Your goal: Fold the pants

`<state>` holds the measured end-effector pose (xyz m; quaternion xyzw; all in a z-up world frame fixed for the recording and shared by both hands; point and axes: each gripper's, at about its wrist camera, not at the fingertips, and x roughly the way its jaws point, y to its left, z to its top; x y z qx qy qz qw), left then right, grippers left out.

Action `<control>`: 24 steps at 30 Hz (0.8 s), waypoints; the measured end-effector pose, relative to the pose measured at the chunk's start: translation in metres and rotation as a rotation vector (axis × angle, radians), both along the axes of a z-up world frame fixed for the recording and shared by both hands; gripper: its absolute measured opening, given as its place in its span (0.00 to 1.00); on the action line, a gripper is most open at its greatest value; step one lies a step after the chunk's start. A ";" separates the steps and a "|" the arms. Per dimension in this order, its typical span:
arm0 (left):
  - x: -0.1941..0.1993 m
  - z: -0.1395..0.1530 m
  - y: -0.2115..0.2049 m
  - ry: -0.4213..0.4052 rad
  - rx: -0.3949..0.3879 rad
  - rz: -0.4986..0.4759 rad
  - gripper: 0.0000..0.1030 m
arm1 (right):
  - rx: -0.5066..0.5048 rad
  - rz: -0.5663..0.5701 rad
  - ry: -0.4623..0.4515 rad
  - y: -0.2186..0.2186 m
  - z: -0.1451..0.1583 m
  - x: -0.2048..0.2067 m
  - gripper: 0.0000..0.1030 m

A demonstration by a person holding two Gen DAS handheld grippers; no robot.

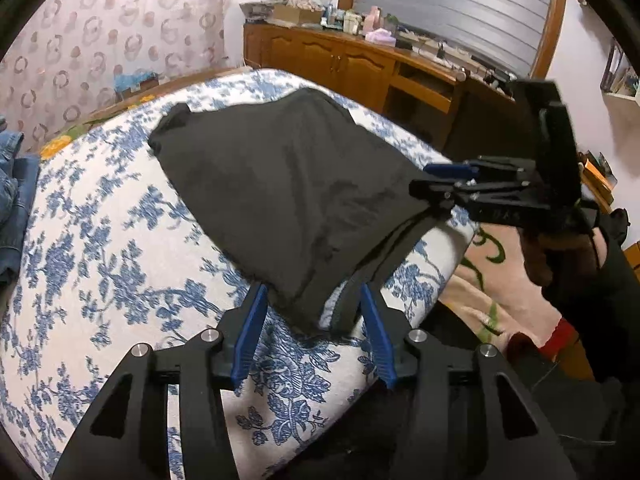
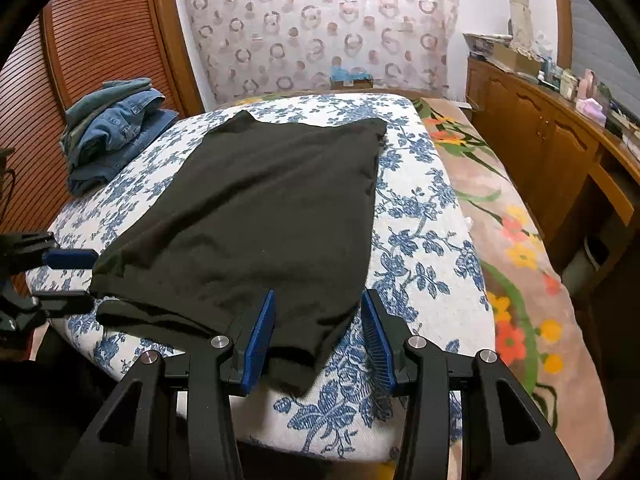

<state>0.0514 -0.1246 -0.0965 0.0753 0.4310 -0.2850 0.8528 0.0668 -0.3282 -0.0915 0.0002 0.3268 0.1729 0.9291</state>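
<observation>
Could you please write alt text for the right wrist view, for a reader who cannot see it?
Black pants lie folded flat on a blue-and-white floral cushion, their near corner between the open jaws of the right gripper. The left gripper reaches in at the left edge, and folded denim is piled behind.

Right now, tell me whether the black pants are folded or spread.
Folded: the black pants lie in stacked layers on the floral cushion.
</observation>
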 end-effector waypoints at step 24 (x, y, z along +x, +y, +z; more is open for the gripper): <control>0.007 -0.009 0.007 0.012 -0.012 0.021 0.17 | 0.087 -0.021 0.001 -0.003 0.003 -0.010 0.42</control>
